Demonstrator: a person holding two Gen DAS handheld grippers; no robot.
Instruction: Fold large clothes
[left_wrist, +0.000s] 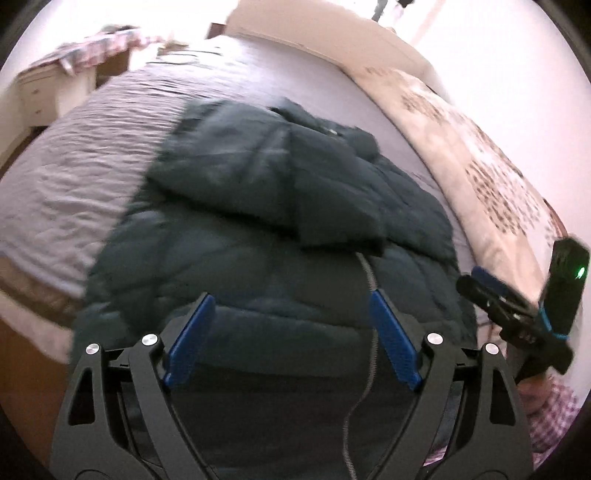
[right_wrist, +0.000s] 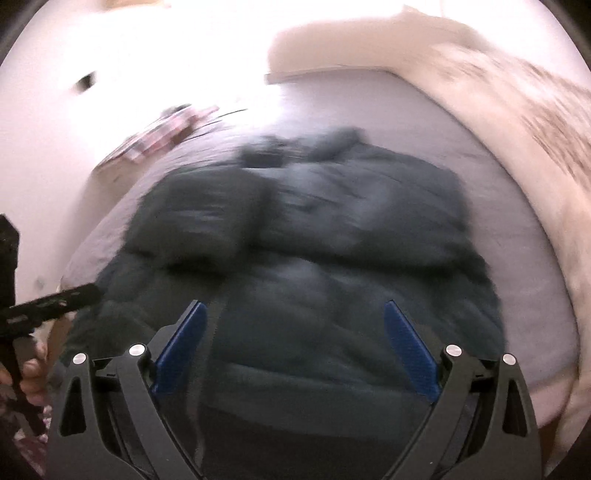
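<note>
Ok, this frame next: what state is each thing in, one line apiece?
Puffer jacket: lying on the bed, sleeves folded in over the body, zip visible near the hem.
Left claw: open, empty, above the jacket's near edge.
Right claw: open, empty, also above the near edge.
Bed sheet: wrinkled.
Patterned blanket: pushed along the bed's far side.

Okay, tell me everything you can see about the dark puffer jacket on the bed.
The dark puffer jacket is a large, quilted, dark teal-grey coat, puffy and slightly shiny like nylon. It lies spread on the lilac-grey bed sheet, with one sleeve folded across its upper body. A silver zipper runs down toward its near hem. Both the left gripper and right gripper sit over its near edge, jaws open, holding nothing.
</note>
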